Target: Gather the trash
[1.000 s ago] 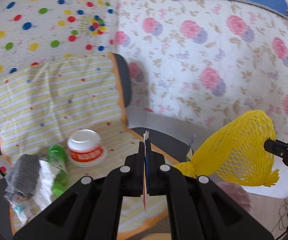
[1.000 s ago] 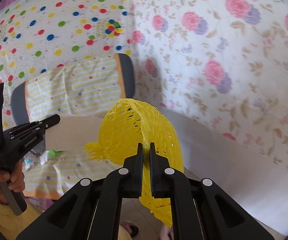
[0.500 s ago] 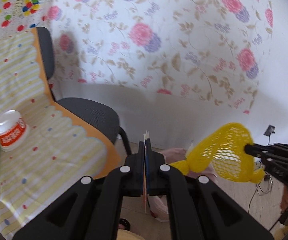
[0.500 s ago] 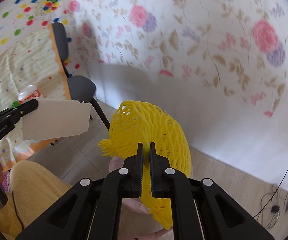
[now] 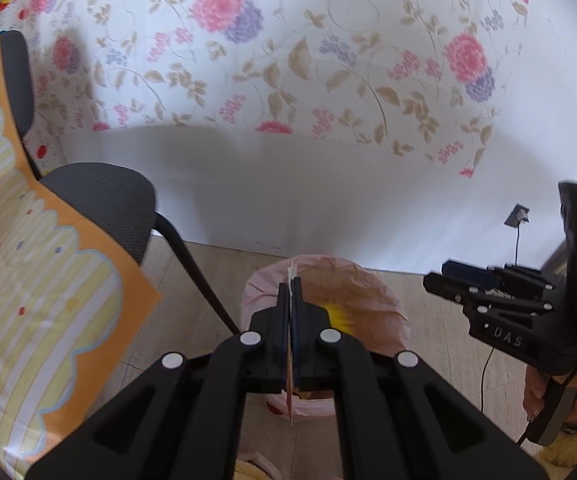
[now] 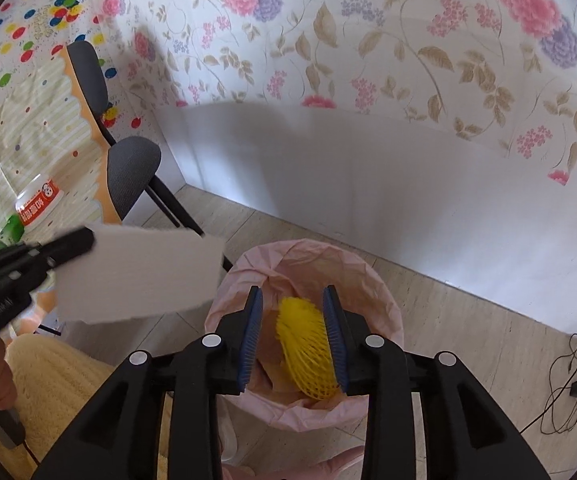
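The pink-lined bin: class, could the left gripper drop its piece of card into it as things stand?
Probably yes. The left gripper holds the card above the bin, whose open mouth holds only the yellow net.

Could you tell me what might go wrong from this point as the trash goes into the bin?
1. The left gripper holds the card by one edge, mostly beside the bin in the right wrist view; released there, it may land on the floor.
2. The yellow net lies between the open fingers of the right gripper; it could snag when they withdraw.
3. The two grippers are close over the bin and could bump.
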The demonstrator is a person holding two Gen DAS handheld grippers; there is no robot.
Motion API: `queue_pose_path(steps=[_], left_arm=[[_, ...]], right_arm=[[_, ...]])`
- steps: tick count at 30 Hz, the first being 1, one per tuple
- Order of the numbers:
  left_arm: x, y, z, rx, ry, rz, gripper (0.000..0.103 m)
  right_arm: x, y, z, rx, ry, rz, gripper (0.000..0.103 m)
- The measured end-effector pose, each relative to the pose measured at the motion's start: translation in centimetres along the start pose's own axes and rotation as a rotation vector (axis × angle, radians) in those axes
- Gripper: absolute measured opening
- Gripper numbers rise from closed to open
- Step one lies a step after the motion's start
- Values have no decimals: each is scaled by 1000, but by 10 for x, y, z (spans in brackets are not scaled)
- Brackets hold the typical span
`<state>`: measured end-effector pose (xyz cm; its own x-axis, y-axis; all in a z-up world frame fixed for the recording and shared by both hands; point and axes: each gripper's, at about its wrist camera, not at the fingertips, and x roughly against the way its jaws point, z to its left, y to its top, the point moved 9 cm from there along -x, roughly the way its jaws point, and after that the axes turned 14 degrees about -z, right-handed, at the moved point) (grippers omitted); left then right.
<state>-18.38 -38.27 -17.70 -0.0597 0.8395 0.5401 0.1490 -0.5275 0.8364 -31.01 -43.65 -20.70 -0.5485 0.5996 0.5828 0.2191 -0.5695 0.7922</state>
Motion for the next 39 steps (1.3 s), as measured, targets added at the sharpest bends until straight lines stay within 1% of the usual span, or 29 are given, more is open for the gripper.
queue_pose_path(steps=[5, 6, 7, 8, 9, 10, 12, 15, 17, 19, 22, 26, 29, 31, 32, 35, 39], left_arm=[[-28, -9, -24, -34, -58, 75, 0], [-34, -12, -26, -39, -63, 95, 8], [-39, -15, -30, -43, -73, 114, 27], [-43, -17, -33, -45, -83, 123, 39], [-46, -18, -34, -49, -82, 124, 58], [-46, -17, -35, -56, -80, 117, 61], [-46, -17, -32, -58, -66, 115, 61], [-38, -10, -17, -32, -16, 85, 61], [-26, -2, 4, -1, 39, 55, 61], [-7, 4, 31, 26, 107, 19, 61], [29, 9, 73, 79, 199, -36, 61], [80, 7, 129, 157, 319, -98, 61], [123, -2, 174, 204, 430, -142, 61], [149, -9, 198, 235, 490, -168, 61], [167, -14, 216, 268, 528, -183, 61], [201, -26, 251, 339, 608, -210, 61], [242, -41, 298, 406, 736, -222, 61]], right_arm=[[6, 7, -8, -10, -9, -27, 35], [6, 8, -9, -13, -8, -30, 35], [7, 9, -11, -13, -10, -34, 35], [9, 10, -12, -11, -14, -41, 35], [10, 11, -13, -8, -17, -46, 35], [11, 12, -13, -2, -22, -50, 35], [12, 13, -14, 3, -21, -54, 35], [11, 17, -9, 1, -2, -53, 35], [10, 22, 2, 11, 20, -56, 35], [10, 30, 21, 25, 64, -65, 35], [14, 43, 63, 82, 143, -95, 35], [21, 54, 137, 170, 267, -125, 35], [27, 55, 198, 240, 368, -137, 35], [34, 54, 234, 289, 424, -152, 36], [37, 53, 253, 316, 455, -159, 37], [45, 54, 301, 385, 533, -183, 42], [43, 60, 350, 440, 599, -216, 44]])
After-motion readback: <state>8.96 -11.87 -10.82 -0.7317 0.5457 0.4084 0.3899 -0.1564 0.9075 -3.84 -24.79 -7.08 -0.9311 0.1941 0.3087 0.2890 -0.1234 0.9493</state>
